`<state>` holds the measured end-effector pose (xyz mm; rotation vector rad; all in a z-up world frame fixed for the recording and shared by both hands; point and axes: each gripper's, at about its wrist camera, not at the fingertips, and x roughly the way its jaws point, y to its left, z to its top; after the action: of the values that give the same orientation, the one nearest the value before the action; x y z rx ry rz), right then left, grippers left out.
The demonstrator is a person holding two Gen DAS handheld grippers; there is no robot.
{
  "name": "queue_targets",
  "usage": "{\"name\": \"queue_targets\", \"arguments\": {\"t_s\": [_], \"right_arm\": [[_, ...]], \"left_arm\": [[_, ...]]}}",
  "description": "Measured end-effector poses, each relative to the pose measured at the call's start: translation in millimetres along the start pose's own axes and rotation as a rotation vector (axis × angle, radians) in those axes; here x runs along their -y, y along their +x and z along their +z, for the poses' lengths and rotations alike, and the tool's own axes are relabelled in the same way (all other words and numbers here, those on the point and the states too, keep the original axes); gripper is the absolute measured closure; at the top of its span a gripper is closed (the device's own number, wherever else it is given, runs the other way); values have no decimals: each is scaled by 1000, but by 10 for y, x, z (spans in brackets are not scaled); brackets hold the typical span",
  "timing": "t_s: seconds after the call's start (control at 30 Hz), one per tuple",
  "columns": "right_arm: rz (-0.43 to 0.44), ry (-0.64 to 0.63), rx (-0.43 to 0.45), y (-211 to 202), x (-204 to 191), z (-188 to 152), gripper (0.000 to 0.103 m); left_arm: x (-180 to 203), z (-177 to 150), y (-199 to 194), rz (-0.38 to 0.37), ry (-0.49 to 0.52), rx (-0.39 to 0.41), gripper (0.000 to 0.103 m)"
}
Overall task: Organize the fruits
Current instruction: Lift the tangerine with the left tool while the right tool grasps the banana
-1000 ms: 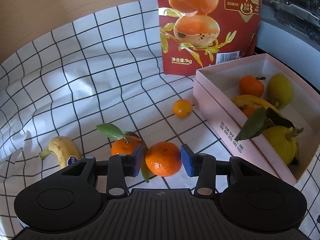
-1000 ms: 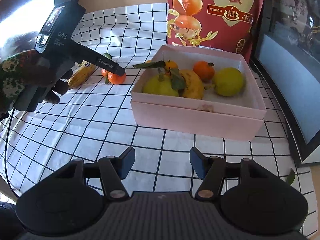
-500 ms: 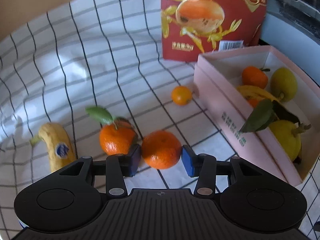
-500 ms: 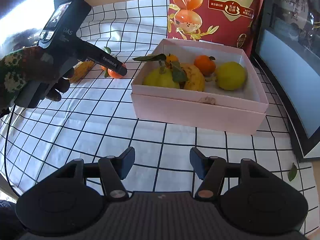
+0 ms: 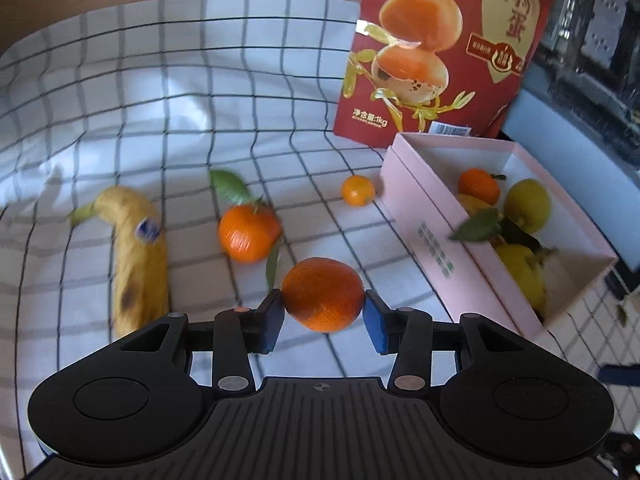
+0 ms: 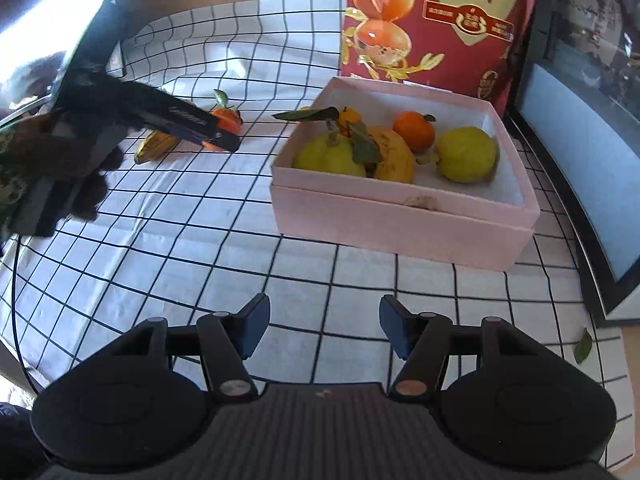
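My left gripper (image 5: 324,314) is shut on an orange mandarin (image 5: 323,299) and holds it above the checked cloth. On the cloth lie a leafy mandarin (image 5: 249,233), a banana (image 5: 136,248) and a small orange (image 5: 357,190). A pink box (image 5: 430,226) to the right holds a mandarin, yellow-green citrus and a banana; it also shows in the right wrist view (image 6: 400,216). My right gripper (image 6: 323,330) is open and empty over the cloth in front of the box. The left gripper (image 6: 224,142) shows there too, left of the box.
A red snack bag (image 5: 436,48) stands behind the box. A dark-framed panel (image 6: 580,152) runs along the right side. A loose leaf (image 6: 582,346) lies at the cloth's right edge. The white checked cloth (image 6: 192,216) covers the table.
My left gripper has closed on the mandarin and lifted it off the cloth, away from the leafy mandarin. The right gripper has stayed open, shifting only slightly.
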<state>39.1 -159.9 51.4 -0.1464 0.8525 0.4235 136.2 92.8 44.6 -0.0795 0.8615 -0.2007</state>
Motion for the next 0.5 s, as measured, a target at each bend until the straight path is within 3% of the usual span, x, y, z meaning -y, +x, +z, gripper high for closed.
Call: {"name": "queue_targets", "arguments": {"t_s": [0.23, 0.5], "right_arm": [[74, -86, 21, 60, -272, 174, 42], [167, -176, 104, 133, -503, 775, 42]], "left_arm": [[-134, -393, -437, -22, -69, -14, 55], [-378, -669, -860, -2, -178, 20, 55]]}}
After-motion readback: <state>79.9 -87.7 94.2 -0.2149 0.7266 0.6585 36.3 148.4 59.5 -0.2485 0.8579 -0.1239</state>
